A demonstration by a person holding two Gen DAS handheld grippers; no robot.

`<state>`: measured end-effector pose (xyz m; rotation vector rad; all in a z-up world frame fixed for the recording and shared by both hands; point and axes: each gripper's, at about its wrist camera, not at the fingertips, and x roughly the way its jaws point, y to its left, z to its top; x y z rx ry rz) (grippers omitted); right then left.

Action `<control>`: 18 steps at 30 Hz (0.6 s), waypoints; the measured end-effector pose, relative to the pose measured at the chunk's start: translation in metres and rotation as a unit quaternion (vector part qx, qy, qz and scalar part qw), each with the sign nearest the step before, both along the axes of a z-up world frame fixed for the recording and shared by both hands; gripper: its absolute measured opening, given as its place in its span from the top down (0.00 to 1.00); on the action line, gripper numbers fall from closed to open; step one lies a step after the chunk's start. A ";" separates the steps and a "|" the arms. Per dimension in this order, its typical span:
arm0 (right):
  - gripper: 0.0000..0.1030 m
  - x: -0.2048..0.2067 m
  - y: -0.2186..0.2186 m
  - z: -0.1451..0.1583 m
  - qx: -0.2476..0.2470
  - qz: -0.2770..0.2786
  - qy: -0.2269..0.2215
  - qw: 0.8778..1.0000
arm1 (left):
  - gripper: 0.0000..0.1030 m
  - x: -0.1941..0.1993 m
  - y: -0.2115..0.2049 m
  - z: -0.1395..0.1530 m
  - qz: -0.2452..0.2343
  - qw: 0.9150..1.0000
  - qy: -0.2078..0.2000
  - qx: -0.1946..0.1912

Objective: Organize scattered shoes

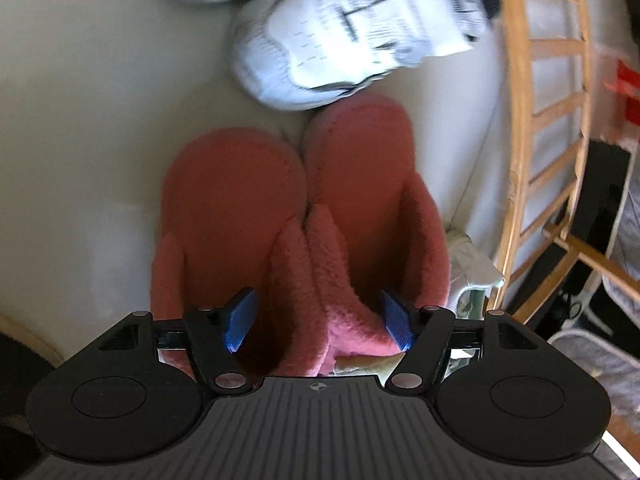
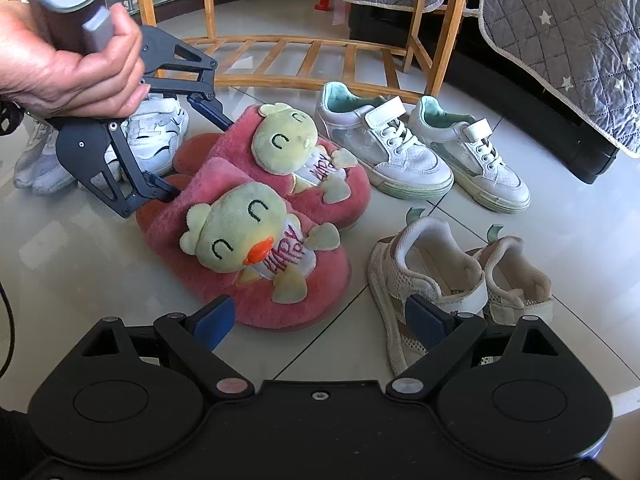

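The pink slippers (image 2: 256, 216) are fluffy, matt plush, each with a soft green stuffed duck (image 2: 236, 232) sewn on top; at 2 o'clock from them the white sneakers (image 2: 420, 148) look like smooth, faintly shiny leatherette with sheer side panels; at 4 o'clock the beige shoes (image 2: 448, 284) are coarse mesh; the floor (image 2: 80, 264) is glossy, reflective tile; the rack (image 2: 304, 56) at 12 o'clock is pale, bare wood; the quilt (image 2: 560, 40) is stitched grey cloth; the left hand-held gripper (image 2: 188, 152) is matt black plastic.
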<state>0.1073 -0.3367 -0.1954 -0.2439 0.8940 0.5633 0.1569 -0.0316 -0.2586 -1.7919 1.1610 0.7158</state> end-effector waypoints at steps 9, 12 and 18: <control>0.09 0.002 -0.002 0.000 -0.001 -0.007 -0.003 1.000 | 0.62 0.005 0.000 -0.006 -0.038 0.999 -0.029 0.018; 0.09 0.002 -0.003 0.000 -0.001 -0.009 -0.002 1.000 | 0.67 0.010 -0.002 0.000 -0.088 0.994 -0.045 0.052; 0.09 0.003 -0.004 0.000 0.000 -0.010 -0.001 1.000 | 0.73 0.019 -0.006 0.012 -0.176 0.976 -0.068 0.108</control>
